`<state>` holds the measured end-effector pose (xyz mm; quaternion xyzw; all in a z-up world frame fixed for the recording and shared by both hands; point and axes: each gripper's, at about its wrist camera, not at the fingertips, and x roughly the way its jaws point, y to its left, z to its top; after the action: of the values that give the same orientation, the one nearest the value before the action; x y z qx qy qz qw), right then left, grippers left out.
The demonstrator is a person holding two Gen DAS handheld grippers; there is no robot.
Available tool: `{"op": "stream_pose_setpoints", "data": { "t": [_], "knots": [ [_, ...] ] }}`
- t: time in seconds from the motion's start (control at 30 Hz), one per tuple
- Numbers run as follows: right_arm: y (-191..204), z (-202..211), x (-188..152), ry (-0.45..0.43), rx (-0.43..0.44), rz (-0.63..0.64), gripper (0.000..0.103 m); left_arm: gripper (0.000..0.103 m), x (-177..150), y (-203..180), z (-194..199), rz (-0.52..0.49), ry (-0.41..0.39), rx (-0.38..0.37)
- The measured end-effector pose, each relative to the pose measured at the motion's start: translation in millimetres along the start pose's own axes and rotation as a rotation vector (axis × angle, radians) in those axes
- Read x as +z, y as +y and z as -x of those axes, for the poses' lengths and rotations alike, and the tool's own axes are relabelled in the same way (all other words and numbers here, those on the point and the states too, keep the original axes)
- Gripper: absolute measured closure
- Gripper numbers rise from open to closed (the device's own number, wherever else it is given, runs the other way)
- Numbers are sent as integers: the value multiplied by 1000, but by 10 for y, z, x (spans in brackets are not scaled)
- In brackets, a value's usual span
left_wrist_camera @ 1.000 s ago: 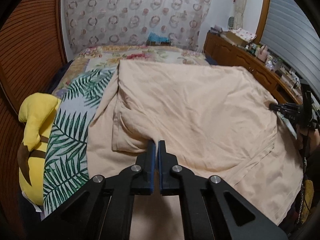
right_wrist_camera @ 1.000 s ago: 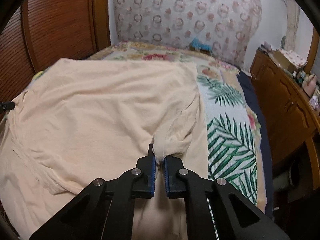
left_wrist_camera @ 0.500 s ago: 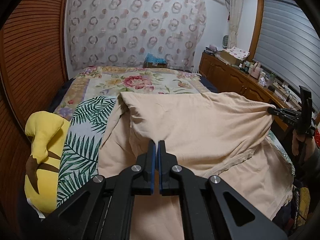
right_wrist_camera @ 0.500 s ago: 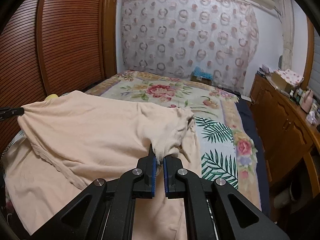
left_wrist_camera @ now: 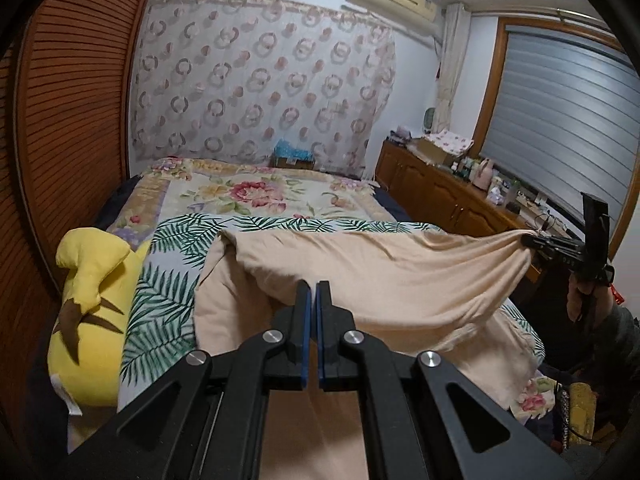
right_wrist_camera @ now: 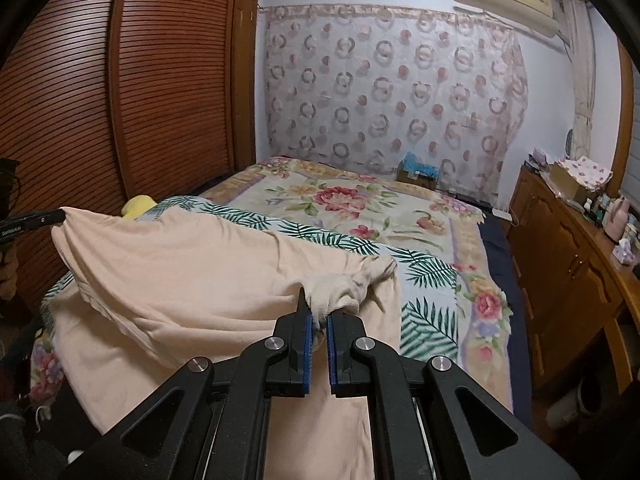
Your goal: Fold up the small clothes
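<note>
My left gripper [left_wrist_camera: 311, 286] is pinching one corner of the peach garment [left_wrist_camera: 392, 276], my right gripper [right_wrist_camera: 316, 312] is clamped on a bunched corner, and the cloth hangs stretched between them above the floral bed [right_wrist_camera: 352, 216].

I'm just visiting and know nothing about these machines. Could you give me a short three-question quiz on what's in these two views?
1. True or false: the right claw is shut on the peach garment.
2. What lies at the bed's edge beside the garment? A) yellow plush toy B) a laptop C) a shoe
3. Fill in: the left claw is clamped on the garment's ____ side, seen from its own camera.

Key: 1 true; 2 A; 3 left.
</note>
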<state>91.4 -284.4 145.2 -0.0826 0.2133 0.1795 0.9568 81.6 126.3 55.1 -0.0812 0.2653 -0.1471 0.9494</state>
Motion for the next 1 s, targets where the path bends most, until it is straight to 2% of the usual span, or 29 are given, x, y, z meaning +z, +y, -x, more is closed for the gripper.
{"op": "stream_pose_setpoints", "data": {
  "t": [0.17, 0.27, 0.4, 0.57, 0.63, 0.77, 0.9, 0.93, 0.97, 1.0],
  "knots": [
    [-5, 283, -166, 15, 21, -22, 98, 100, -256, 55, 222, 23, 31, 7],
    [-1, 317, -373, 61, 39, -46, 97, 100, -480, 122, 209, 32, 84, 65],
    [32, 88, -731, 165, 44, -74, 97, 100, -799, 234, -17, 71, 195, 92],
    [76, -289, -993, 271, 29, -74, 97, 100, -1026, 257, -241, 70, 278, 120],
    [95, -394, -1023, 294, 17, -62, 97, 100, -1075, 235, -275, 54, 294, 144],
    [153, -430, -1024, 299, 12, -47, 97, 99, -1107, 230, -258, 61, 303, 138],
    [142, -308, -1024, 275, 8, -76, 90, 99, -1080, 230, -202, 59, 287, 143],
    [136, -234, -1043, 265, 7, -87, 89, 97, -1062, 229, -187, 59, 282, 143],
    [121, -213, -1030, 258, 6, -96, 89, 88, -1041, 227, -167, 57, 275, 145],
    [114, -175, -1036, 252, 3, -101, 87, 84, -1026, 225, -146, 54, 267, 147]
  ]
}}
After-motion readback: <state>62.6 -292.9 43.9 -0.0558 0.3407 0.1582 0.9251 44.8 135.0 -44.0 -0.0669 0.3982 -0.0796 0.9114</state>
